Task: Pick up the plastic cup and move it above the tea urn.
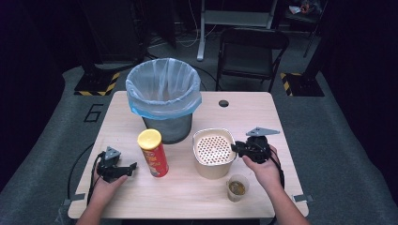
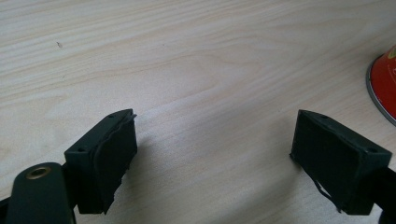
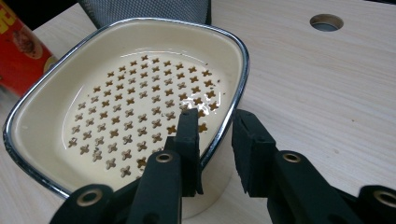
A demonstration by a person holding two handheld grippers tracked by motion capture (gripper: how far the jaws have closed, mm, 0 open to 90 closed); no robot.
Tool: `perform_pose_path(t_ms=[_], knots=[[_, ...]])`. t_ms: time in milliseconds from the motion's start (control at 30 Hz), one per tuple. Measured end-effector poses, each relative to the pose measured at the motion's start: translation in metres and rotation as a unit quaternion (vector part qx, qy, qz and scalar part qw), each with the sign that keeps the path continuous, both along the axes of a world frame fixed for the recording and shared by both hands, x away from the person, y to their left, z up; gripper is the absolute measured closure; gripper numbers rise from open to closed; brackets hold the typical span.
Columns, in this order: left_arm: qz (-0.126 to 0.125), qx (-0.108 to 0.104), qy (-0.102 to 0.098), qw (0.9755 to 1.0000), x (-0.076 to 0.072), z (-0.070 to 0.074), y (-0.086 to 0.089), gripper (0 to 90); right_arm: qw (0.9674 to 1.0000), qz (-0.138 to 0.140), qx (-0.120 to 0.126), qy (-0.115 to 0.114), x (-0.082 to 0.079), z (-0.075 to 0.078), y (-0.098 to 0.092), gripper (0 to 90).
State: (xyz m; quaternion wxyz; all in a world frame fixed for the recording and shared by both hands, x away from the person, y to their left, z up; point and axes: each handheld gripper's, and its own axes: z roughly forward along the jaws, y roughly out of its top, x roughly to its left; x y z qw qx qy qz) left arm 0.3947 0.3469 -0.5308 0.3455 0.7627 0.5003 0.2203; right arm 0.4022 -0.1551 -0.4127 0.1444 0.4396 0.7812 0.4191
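Note:
A cream container with a chrome rim and a perforated insert stands right of the table's middle. My right gripper is shut on its right rim, one jaw inside the wall and one outside, as the right gripper view shows. A red chip can with a yellow lid stands upright to the container's left. My left gripper rests low near the front left, just left of the can. It is open with nothing between its jaws but bare table, and the can's base lies at the right edge.
A mesh bin with a pale blue liner stands behind the can and container. A clear cup holding brown liquid sits near the front edge, below my right hand. A cable hole marks the table's back. A folding chair stands beyond.

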Motion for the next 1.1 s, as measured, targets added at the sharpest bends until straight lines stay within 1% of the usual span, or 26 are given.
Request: perform_pose_path(t_ms=[233,300,333,533,767,1000,1100], knots=[[0.0,0.0,0.0,1.0,0.0,0.0,0.0,13.7,0.9998,0.016,0.006,-0.003,-0.009,-0.001,0.005,72.3],[0.0,0.0,0.0,1.0,0.0,0.0,0.0,13.7,0.9998,0.019,0.008,-0.002,-0.01,-0.001,0.005,72.6],[0.0,-0.001,0.0,1.0,0.0,0.0,0.0,13.7,0.9997,0.025,0.008,0.0,-0.012,0.0,0.006,73.2],[0.0,0.0,0.0,1.0,0.0,0.0,0.0,13.7,0.9994,0.036,0.001,-0.001,-0.018,0.001,0.01,74.3],[0.0,0.0,0.0,1.0,0.0,0.0,0.0,13.7,0.9989,0.047,0.0,-0.003,-0.026,0.002,0.011,74.6],[0.0,0.0,0.0,1.0,0.0,0.0,0.0,13.7,0.9982,0.059,-0.006,-0.006,-0.029,0.003,0.012,75.3],[0.0,0.0,0.0,1.0,0.0,0.0,0.0,13.7,0.9983,0.057,-0.005,-0.006,-0.031,0.003,0.013,75.5]])
